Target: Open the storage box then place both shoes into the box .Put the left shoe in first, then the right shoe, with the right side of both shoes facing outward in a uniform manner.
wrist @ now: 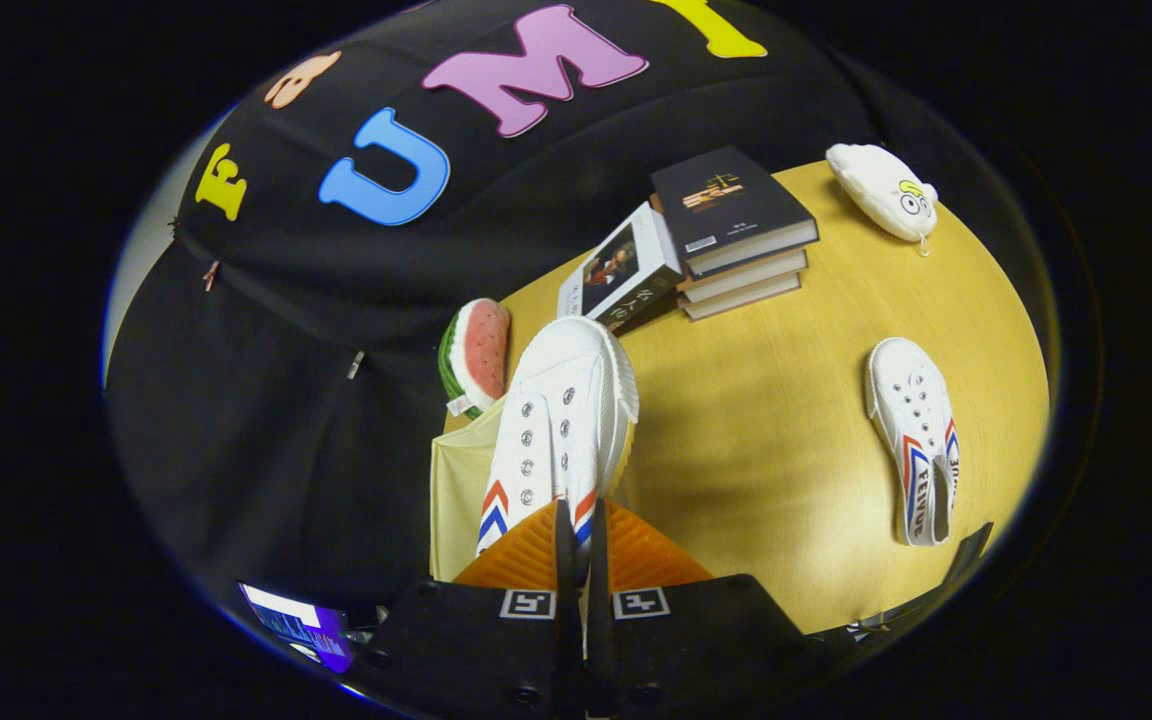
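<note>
Now hand-held gripper clamps white shoe, toe pointing ahead.

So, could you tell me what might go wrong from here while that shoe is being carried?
The gripper is shut on the held shoe by a thin strip at its heel end only; its long toe juts far forward, so it might twist or slip out. Swinging it could also knock the watermelon toy or the leaning book close beyond the toe.

We've got open table at 2 o'clock; book stack blocks 1, watermelon toy crowds 11; our gripper pinches the shoe.
</note>
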Tool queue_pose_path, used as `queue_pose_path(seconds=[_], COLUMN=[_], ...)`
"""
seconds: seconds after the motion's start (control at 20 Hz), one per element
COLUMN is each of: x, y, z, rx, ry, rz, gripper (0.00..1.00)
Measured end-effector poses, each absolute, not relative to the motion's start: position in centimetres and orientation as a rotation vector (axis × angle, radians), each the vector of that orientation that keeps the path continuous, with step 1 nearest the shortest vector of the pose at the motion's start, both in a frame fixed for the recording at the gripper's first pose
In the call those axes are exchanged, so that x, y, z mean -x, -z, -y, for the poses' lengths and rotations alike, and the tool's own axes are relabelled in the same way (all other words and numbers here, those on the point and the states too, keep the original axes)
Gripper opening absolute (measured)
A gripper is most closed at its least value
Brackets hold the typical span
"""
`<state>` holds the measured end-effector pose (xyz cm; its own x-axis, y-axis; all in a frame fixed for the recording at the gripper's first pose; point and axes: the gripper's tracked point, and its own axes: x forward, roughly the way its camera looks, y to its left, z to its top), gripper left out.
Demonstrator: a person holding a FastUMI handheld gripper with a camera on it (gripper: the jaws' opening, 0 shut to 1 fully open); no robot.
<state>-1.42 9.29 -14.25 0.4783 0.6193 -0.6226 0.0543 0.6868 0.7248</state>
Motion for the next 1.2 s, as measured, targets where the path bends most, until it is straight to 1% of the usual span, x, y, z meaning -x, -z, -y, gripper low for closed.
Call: queue_pose_path(seconds=[0.3,0.55,0.75,0.95,1.2], x=[2.2,2.5,2.8,2.9,3.0], y=[12.5,13.4,15.4,18.1,19.1], z=[-18.8,-23.7,-26.4,-27.5,-28.1], rx=[-0.800,-0.766,-0.756,-0.739,-0.741], ry=[-0.528,-0.581,-0.588,-0.564,-0.553], rz=[-1.064,-1.095,-1.136,-1.169,-1.173], gripper=[0.06,0.06,0.06,0.06,0.06])
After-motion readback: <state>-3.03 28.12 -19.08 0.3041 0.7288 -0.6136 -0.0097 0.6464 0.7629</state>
